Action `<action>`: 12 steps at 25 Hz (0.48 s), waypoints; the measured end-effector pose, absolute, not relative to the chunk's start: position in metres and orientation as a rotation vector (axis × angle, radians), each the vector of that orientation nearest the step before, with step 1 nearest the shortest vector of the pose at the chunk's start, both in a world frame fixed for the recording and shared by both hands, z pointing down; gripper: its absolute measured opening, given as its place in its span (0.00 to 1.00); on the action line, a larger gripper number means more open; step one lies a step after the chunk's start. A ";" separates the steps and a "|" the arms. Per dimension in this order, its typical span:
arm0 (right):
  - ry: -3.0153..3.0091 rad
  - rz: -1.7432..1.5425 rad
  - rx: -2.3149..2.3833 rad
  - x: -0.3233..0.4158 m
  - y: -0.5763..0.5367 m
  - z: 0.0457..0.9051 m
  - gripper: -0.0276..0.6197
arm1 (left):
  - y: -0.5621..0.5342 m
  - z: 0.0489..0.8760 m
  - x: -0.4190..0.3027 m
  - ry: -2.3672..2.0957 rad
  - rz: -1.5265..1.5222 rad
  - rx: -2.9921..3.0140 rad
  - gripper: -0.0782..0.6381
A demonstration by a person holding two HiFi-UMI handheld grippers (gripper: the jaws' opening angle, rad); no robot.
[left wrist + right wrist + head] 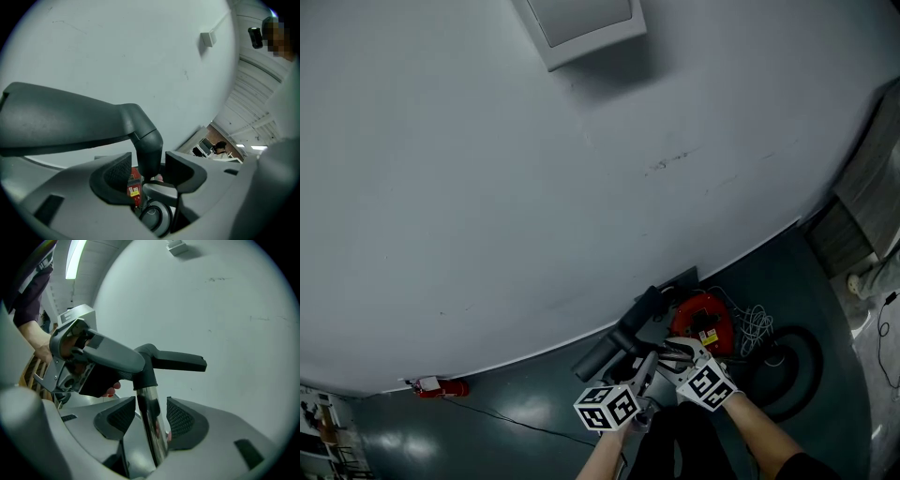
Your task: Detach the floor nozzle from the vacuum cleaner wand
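Left gripper straddles the nozzle neck at the wand tip, jaws apart and not pressing; right gripper brackets the wand just behind that joint, equally loose. Each seems set to pull its half; nozzle not yet off.

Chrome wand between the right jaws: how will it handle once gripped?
Probably slippery: the wand is polished metal that mirrors the room, so the right gripper's textured pads may slide along it. Likely stiff: it runs straight. Likely end-heavy, with the wide floor nozzle on its end.
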State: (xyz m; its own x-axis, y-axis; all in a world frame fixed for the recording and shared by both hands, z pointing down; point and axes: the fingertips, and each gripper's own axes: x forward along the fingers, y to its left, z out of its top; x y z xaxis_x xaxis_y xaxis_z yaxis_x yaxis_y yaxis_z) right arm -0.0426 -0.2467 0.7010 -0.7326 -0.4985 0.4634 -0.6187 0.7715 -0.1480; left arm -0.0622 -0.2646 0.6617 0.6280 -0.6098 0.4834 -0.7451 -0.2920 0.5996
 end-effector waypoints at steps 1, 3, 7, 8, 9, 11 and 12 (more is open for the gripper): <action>-2.571 0.412 0.851 -0.044 -0.248 0.702 0.35 | -0.266 0.662 -0.060 -1.059 0.194 2.003 0.41; -2.584 0.414 0.846 -0.046 -0.251 0.704 0.35 | -0.270 0.662 -0.057 -1.055 0.170 1.996 0.41; -2.569 0.393 0.815 -0.052 -0.252 0.709 0.35 | -0.279 0.662 -0.057 -1.062 0.127 1.982 0.41; -2.572 0.389 0.815 -0.053 -0.252 0.710 0.35 | -0.279 0.662 -0.057 -1.060 0.124 1.976 0.41; -2.576 0.385 0.820 -0.053 -0.252 0.710 0.35 | -0.280 0.663 -0.057 -1.056 0.121 1.970 0.41; -2.583 0.386 0.839 -0.052 -0.253 0.710 0.34 | -0.281 0.664 -0.055 -1.046 0.114 1.964 0.41; -2.590 0.388 0.845 -0.052 -0.254 0.710 0.34 | -0.282 0.664 -0.055 -1.046 0.112 1.966 0.39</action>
